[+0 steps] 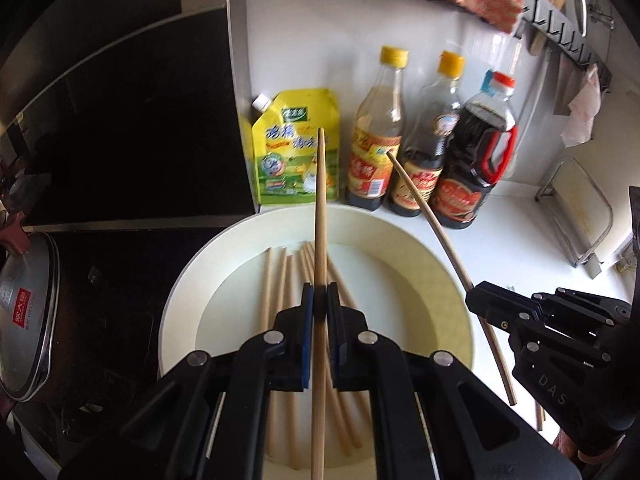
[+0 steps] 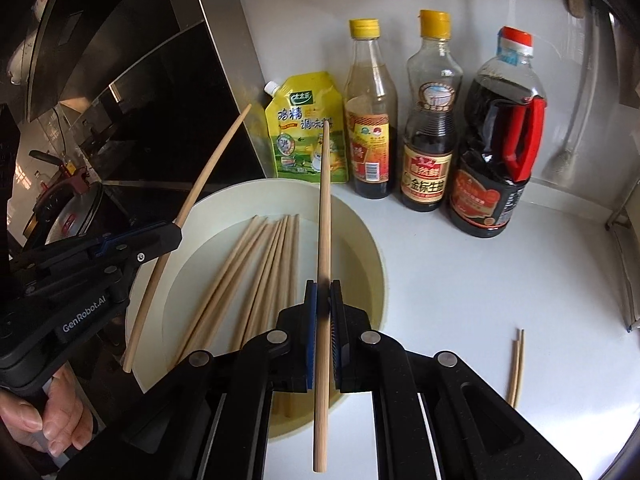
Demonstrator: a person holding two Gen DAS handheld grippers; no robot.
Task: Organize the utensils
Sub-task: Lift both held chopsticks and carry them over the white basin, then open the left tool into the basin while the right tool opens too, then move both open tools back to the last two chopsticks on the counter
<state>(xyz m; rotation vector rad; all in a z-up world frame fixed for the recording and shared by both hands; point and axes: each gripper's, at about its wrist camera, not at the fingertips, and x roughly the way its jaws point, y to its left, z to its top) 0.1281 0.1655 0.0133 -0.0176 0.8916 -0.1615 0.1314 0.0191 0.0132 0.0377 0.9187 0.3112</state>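
Observation:
A wide cream bowl (image 1: 448, 300) (image 2: 360, 236) on the white counter holds several wooden chopsticks (image 2: 256, 276) (image 1: 280, 292). My left gripper (image 1: 320, 300) is shut on one chopstick (image 1: 320, 208), held above the bowl and pointing away. My right gripper (image 2: 324, 300) is shut on another chopstick (image 2: 325, 216), also above the bowl. Each gripper shows in the other's view: the right gripper (image 1: 480, 298) with its chopstick (image 1: 424, 204), the left gripper (image 2: 172, 232) with its chopstick (image 2: 212, 168). A pair of chopsticks (image 2: 517, 364) lies on the counter to the right.
Behind the bowl stand a yellow seasoning pouch (image 2: 308, 128), two yellow-capped bottles (image 2: 370, 112) (image 2: 430, 120) and a big dark soy jug (image 2: 500, 140). A dark stove with a pot lid (image 1: 28, 316) lies left. A wire rack (image 1: 580, 216) stands right. A hand (image 2: 44, 416) grips the left tool.

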